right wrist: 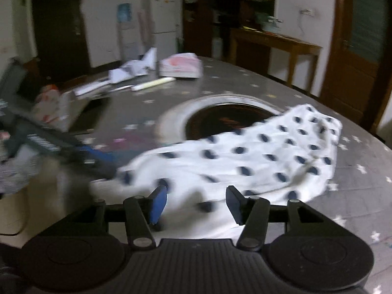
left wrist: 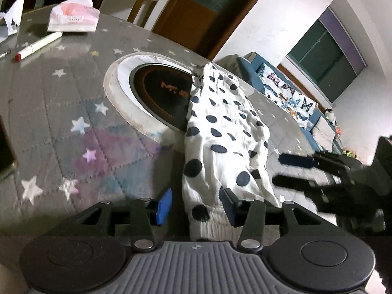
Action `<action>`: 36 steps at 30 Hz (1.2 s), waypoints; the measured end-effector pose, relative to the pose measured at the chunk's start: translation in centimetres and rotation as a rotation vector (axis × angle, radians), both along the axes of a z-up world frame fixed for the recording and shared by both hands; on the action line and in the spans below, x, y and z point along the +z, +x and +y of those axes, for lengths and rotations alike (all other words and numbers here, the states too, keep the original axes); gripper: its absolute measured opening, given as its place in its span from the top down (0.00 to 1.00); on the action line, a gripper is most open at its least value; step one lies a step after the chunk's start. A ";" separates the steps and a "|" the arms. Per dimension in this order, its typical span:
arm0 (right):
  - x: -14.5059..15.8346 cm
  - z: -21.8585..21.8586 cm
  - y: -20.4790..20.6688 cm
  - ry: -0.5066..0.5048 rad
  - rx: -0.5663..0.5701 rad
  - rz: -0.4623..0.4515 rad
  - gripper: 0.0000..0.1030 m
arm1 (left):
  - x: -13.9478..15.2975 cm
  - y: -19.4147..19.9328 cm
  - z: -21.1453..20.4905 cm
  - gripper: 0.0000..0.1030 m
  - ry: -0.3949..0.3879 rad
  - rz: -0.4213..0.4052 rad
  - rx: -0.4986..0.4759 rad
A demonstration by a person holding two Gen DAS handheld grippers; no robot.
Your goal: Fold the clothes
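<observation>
At the centre of the left wrist view, the garment (left wrist: pixel 220 132) is lying on the table (left wrist: pixel 61 127), partly covering the burner (left wrist: pixel 159 90), both grippers (left wrist: pixel 196 205) (right wrist: pixel 196 203) spread, risking snagging cloth on the rim.

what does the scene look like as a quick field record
garment: white cloth with dark dots, rumpled, near end hanging off the table edge
surface: grey star-print table
cloth overlap: partly covers the round burner
left tool: open, cloth between its fingers
right tool: open, over the cloth's near edge
clutter: marker, tissue pack, papers
</observation>
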State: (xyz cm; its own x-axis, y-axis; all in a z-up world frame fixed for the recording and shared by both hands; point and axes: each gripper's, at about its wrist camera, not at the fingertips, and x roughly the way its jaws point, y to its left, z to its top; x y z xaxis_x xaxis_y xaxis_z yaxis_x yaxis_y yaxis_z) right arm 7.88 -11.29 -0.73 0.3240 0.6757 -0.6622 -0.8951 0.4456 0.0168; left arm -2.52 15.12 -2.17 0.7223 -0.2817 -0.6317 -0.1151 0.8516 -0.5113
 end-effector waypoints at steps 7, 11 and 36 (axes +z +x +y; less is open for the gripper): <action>-0.9 2.4 -4.8 -0.008 0.104 -0.035 0.44 | 0.6 -0.1 -0.2 0.87 -0.020 -0.012 -0.018; -2.0 4.4 -6.7 -0.025 0.139 -0.091 0.44 | 1.5 0.1 0.1 0.92 -0.064 -0.033 -0.013; 1.1 -2.8 -2.9 0.205 -0.240 -0.027 0.92 | 0.4 0.5 -3.8 0.57 0.147 -0.046 -0.071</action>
State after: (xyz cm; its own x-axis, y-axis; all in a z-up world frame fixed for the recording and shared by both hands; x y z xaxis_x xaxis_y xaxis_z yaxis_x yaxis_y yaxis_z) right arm 4.99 -14.14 0.38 0.5058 0.6962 -0.5094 -0.7661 0.6340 0.1059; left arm -2.04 11.36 -1.81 0.7330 -0.2401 -0.6365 -0.0313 0.9227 -0.3841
